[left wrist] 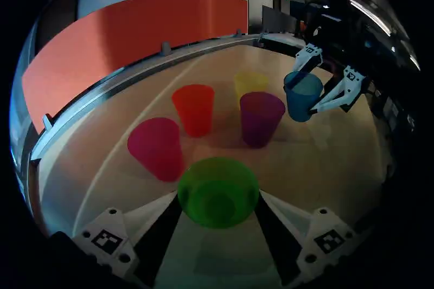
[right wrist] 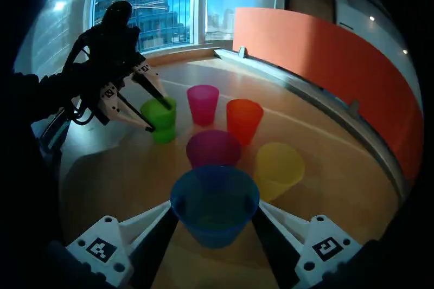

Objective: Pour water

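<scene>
Four cups (left wrist: 193, 109) stand clustered on the table (left wrist: 331, 167).

Six cups, each a single plain colour with no pattern: a green cup (left wrist: 218, 191), a blue cup (right wrist: 215, 218), a pink cup (left wrist: 157, 148), an orange-red cup (left wrist: 193, 109), a purple cup (left wrist: 261, 117) and a yellow cup (right wrist: 279, 169). The table (left wrist: 325, 153) is pale tan wood crossed by a thin lighter line. The wall panel (left wrist: 135, 34) is flat orange-red. The left gripper (left wrist: 218, 198) and right gripper (right wrist: 216, 209) have white fingers with black inner faces, and each finger carries a black-and-white square marker. The left gripper's body looks black in the right gripper view, perhaps only from backlight.
</scene>
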